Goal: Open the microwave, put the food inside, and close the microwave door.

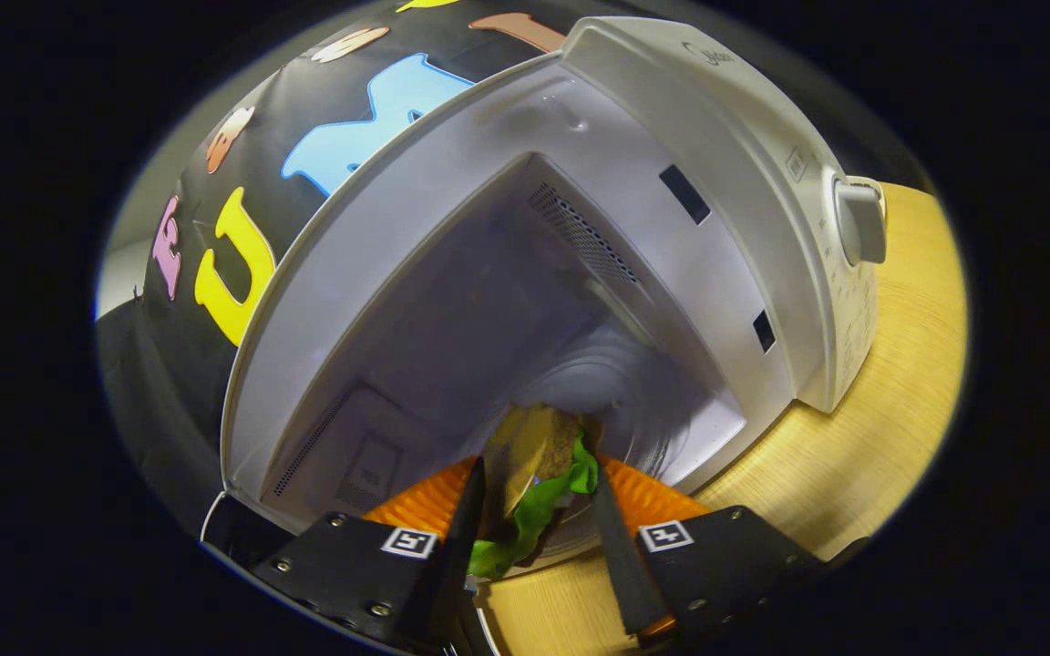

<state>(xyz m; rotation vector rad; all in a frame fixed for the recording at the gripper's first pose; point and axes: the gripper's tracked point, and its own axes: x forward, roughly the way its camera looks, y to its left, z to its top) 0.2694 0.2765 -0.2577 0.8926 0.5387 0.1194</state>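
Gripper (534,510) clamped on burger (539,478), both fingers pressing its sides, at the mouth of the open microwave (580,273). Burger over glass turntable (598,383) inside microwave. Microwave sits on wood table (880,437), knob (860,221) on front panel.

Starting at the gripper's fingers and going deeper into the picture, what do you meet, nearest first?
Gripper, its fingers closed on the burger → burger between them → round turntable on the microwave floor → vent holes on the inner wall of the microwave, which stands on the wooden table.
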